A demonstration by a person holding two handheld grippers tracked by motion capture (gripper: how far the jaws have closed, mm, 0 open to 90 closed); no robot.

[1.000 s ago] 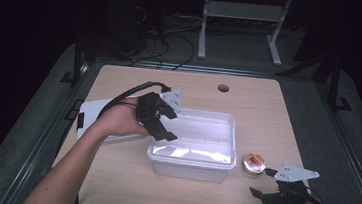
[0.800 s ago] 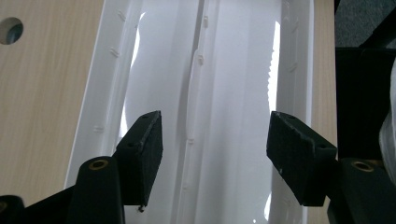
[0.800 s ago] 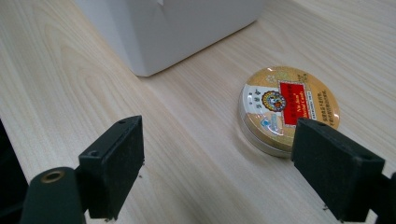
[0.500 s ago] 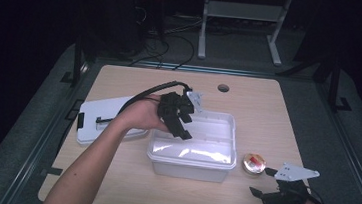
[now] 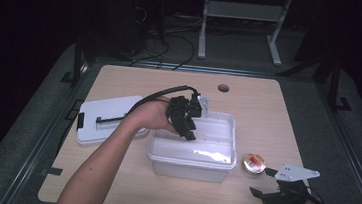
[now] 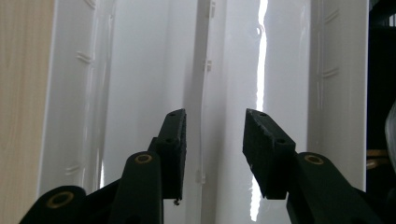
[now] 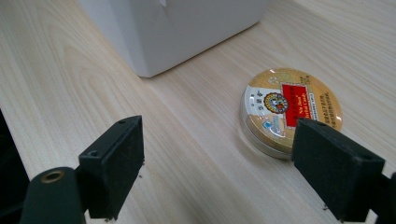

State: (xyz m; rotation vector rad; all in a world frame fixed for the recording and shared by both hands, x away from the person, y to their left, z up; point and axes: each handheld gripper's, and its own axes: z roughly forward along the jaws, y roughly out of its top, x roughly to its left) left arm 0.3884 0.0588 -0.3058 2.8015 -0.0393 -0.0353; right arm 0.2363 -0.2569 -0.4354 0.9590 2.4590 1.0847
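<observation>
A white plastic box [image 5: 190, 168] stands open in the middle of the wooden table [image 5: 125, 192]. My left gripper [image 5: 189, 130] reaches down into its left end. In the left gripper view the gripper [image 6: 215, 126] has its jaws apart above the box's glossy white inside [image 6: 140, 70]; they have just been closing, with nothing gripped between them. A round gold tin [image 5: 254, 163] with a red label lies right of the box. My right gripper [image 5: 259, 181] rests near the front right edge. In the right gripper view it [image 7: 219, 154] stands wide open, just short of the tin [image 7: 292, 107] and the box's corner [image 7: 187, 23].
The box's flat white lid [image 5: 102, 117] lies on the table to the left of the box. A cable hole [image 5: 223, 88] sits near the table's far edge. Dark floor, cables and a white stand lie beyond the table.
My left gripper has moved right and down, from the box's left rim into the box, and its jaws have narrowed. The right gripper has stayed where it was.
</observation>
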